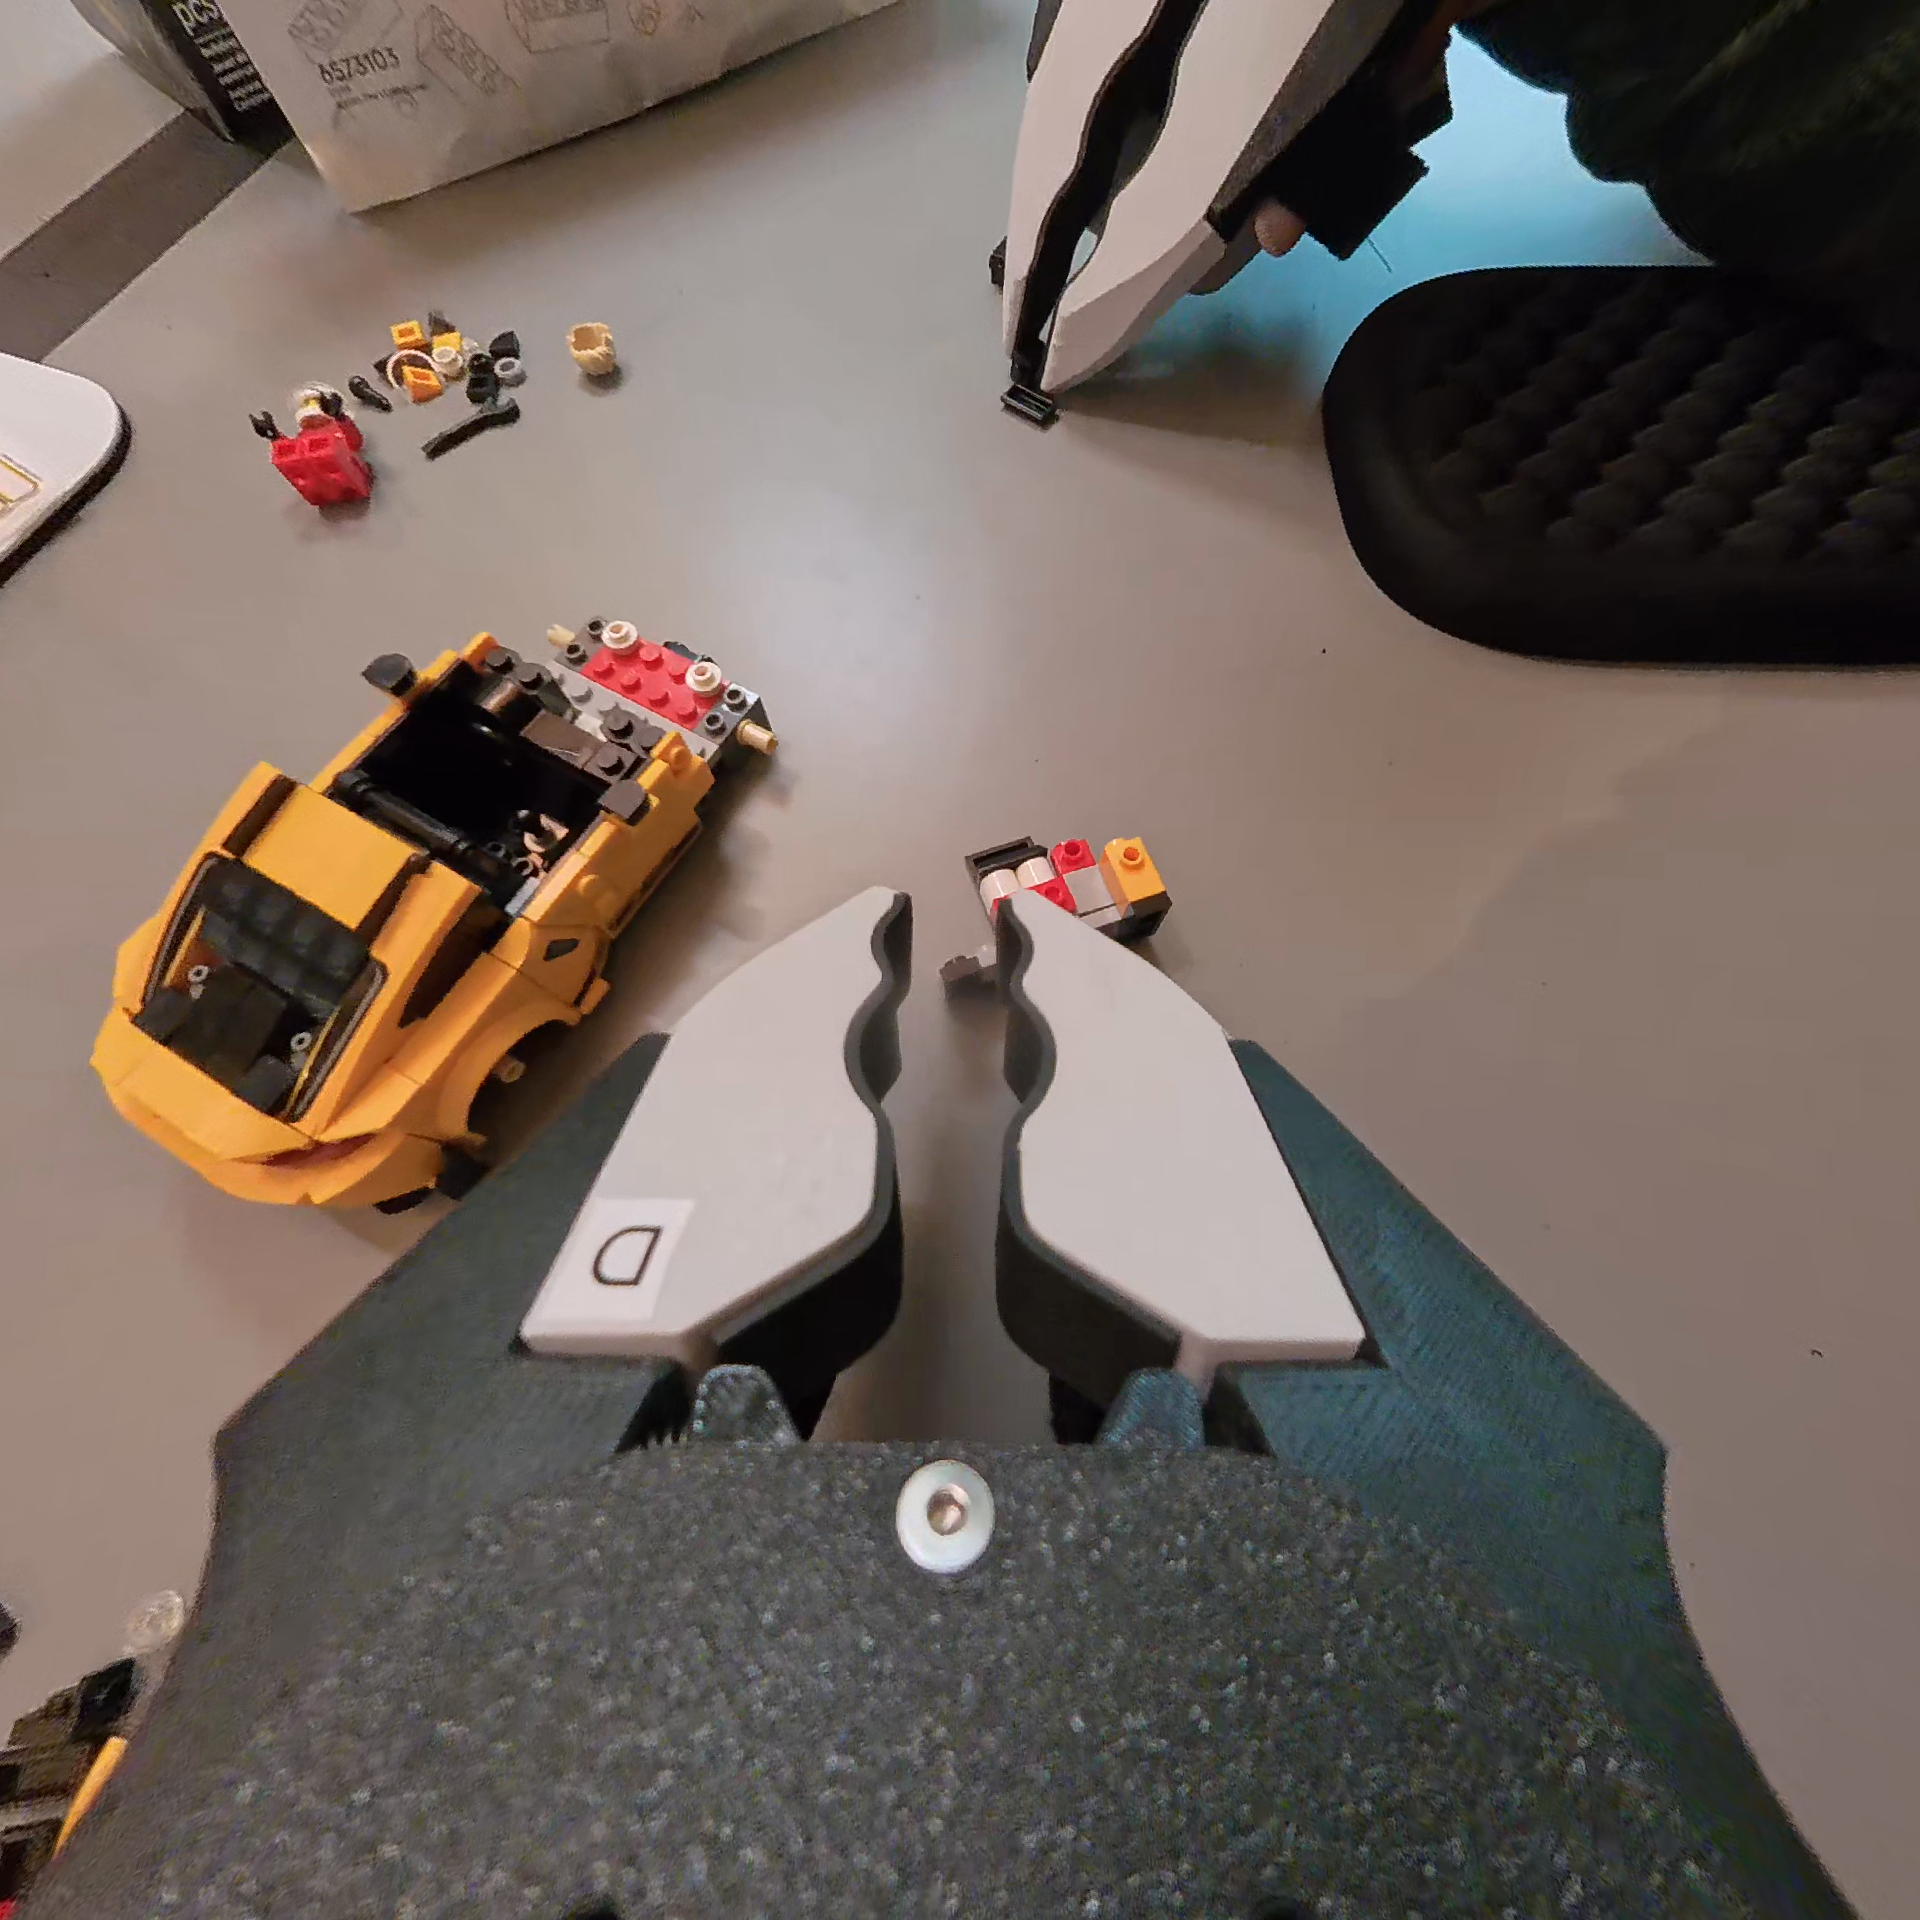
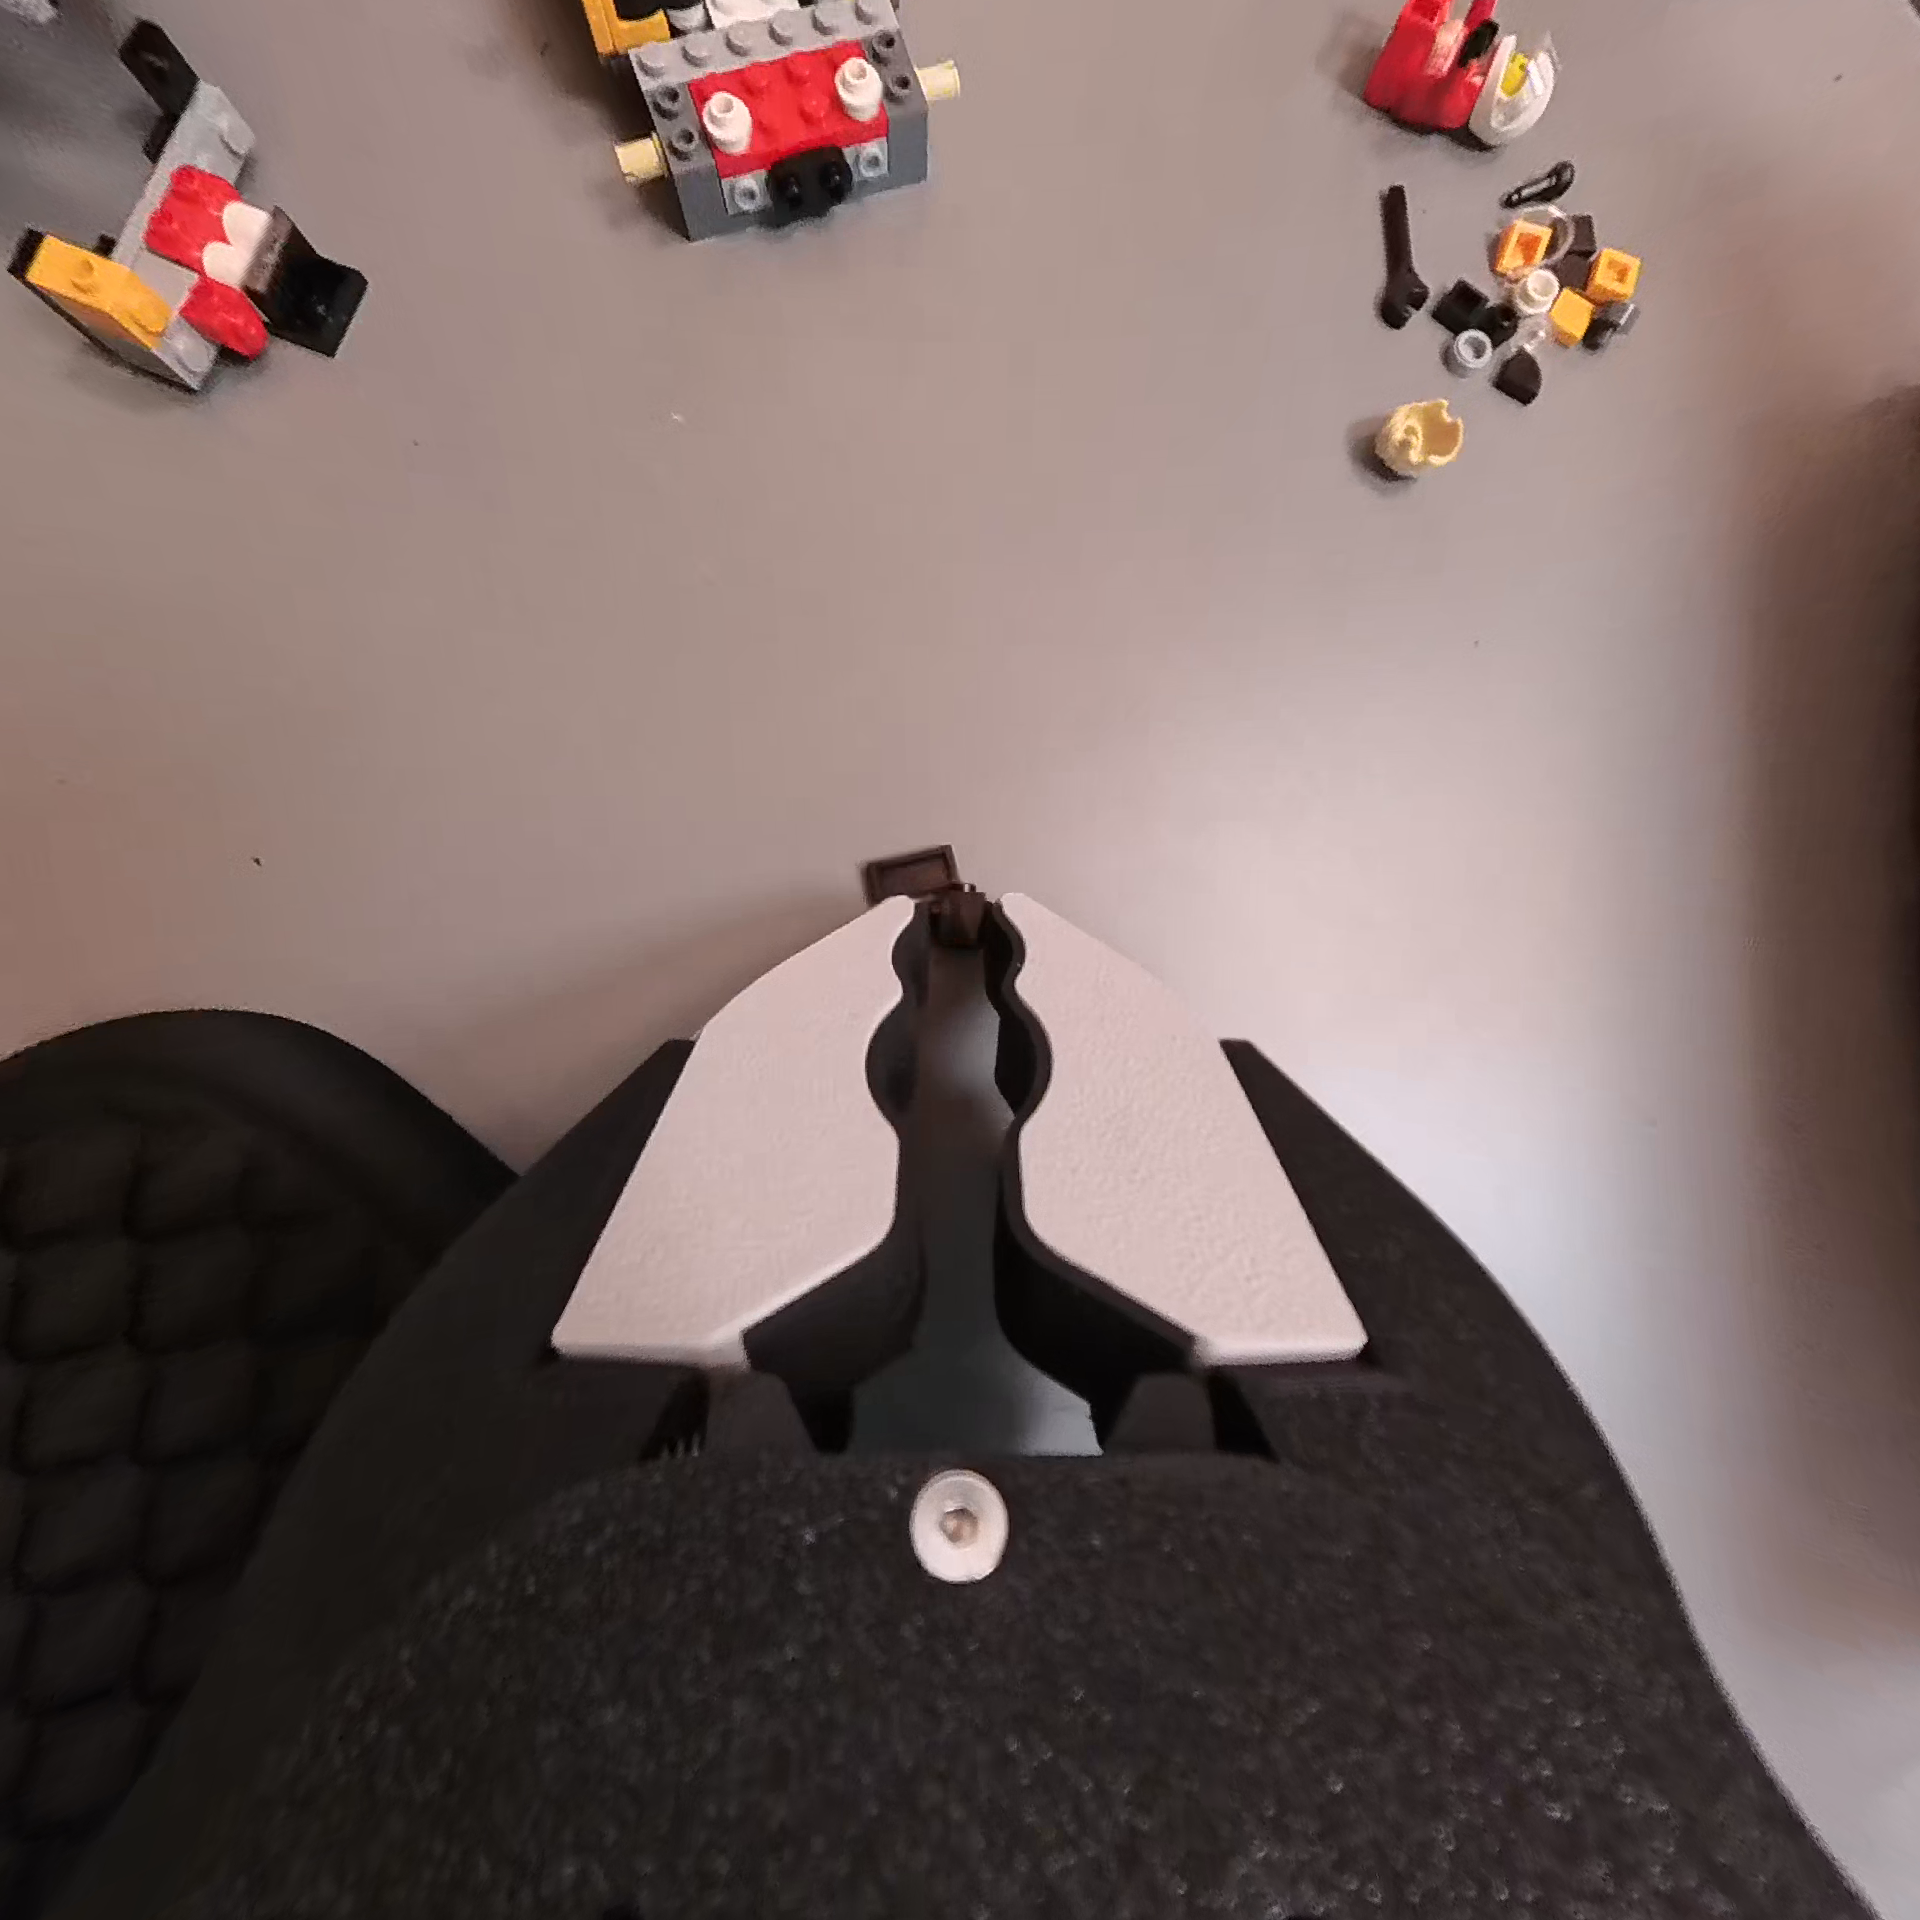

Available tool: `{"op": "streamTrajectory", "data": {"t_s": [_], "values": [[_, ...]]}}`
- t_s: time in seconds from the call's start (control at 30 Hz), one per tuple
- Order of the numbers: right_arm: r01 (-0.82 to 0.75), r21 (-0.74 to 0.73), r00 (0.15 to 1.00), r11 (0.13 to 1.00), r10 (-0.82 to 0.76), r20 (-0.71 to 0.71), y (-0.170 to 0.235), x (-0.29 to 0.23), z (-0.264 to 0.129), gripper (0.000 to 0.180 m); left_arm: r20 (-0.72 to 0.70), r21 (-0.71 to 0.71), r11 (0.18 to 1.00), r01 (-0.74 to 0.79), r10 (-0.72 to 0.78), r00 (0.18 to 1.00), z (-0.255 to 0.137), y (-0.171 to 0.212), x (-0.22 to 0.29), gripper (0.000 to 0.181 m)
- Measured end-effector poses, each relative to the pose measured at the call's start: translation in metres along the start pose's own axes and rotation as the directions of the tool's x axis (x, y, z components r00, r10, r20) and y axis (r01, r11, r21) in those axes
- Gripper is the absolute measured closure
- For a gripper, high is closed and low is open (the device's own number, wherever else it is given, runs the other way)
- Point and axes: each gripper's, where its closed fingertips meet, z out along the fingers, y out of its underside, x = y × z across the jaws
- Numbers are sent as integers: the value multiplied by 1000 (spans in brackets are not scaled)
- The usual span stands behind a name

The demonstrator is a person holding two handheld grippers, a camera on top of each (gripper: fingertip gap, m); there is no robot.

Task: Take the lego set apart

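In the left wrist view, the left gripper (image 1: 954,920) is seen with its fingers narrowly parted and empty, over a small dark brick piece (image 1: 966,968) on the grey worktop (image 1: 1351,1039). The partly dismantled yellow plastic lego car (image 1: 416,914) lies to the left, a small red, grey and orange brick cluster (image 1: 1081,883) just ahead.

In the right wrist view, the right gripper (image 2: 958,906) is closed on a tiny dark brown brick (image 2: 956,916), beside a flat dark square tile (image 2: 912,871).
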Motion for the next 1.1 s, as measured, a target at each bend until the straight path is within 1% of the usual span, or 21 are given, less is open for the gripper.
{"op": "streamTrajectory", "data": {"t_s": [0.1,0.23,0.37,0.47,0.57,0.63,0.8,0.87,1.0,1.1], "values": [[20,80,1000,997,-21,2,-15,-3,-4,170,3,16,1000,-4,4,1000,-1,-2,-1,166],[110,293,994,950,-107,-26,-54,-15,-18,170,-29,56,998,26,-25,999,-3,-8,2,166],[250,482,967,840,-236,-91,-93,-42,-31,170,-157,150,975,163,-140,978,-6,-25,13,164],[331,560,939,759,-323,-118,-114,-70,-34,170,-308,217,916,338,-264,914,-11,-44,20,162],[396,588,907,706,-399,-133,-125,-95,-34,170,-454,245,825,509,-366,812,-16,-61,25,160],[410,601,896,686,-425,-126,-129,-106,-33,170,-518,236,777,583,-407,752,-17,-66,27,159],[438,615,877,655,-461,-134,-132,-119,-33,170,-595,204,734,648,-433,677,-16,-72,35,158],[448,614,871,650,-471,-137,-132,-122,-32,170,-600,187,738,648,-436,671,-15,-72,38,159],[474,600,857,644,-494,-147,-131,-126,-28,170,-627,168,742,649,-427,651,-15,-73,44,168],[487,592,851,642,-502,-155,-130,-127,-27,170,-619,159,748,644,-433,656,-14,-70,43,171]]}}
